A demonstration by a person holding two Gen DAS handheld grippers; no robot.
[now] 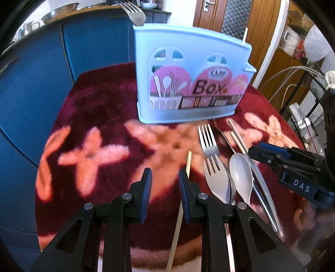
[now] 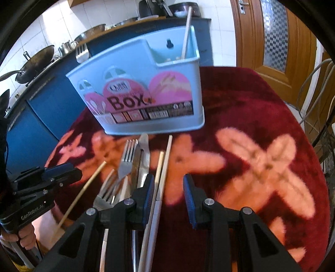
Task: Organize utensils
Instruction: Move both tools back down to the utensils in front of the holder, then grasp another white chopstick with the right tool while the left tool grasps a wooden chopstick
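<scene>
A light-blue utensil box (image 1: 188, 73) (image 2: 146, 92) stands on the red flowered cloth. It holds a metal fork (image 1: 134, 12) (image 2: 81, 52) and a wooden chopstick (image 1: 245, 35) (image 2: 186, 35). Loose in front of it lie a metal fork (image 1: 208, 140) (image 2: 127, 157), a plastic fork (image 1: 213, 177), a grey spoon (image 1: 240, 173), a knife (image 2: 143, 154) and chopsticks (image 2: 165, 159) (image 1: 188, 165). My left gripper (image 1: 165, 177) hovers open over bare cloth, left of the pile. My right gripper (image 2: 168, 184) is open too, its left finger beside the pale chopsticks, nothing pressed.
The red cloth (image 2: 261, 104) covers a round table whose edge drops off on all sides. Blue cabinets (image 1: 31, 94) with a wok (image 2: 35, 60) and pots stand behind. A wooden door (image 2: 272, 41) and cables (image 1: 293, 79) are to the right. A hand (image 2: 23, 236) holds the left gripper's handle.
</scene>
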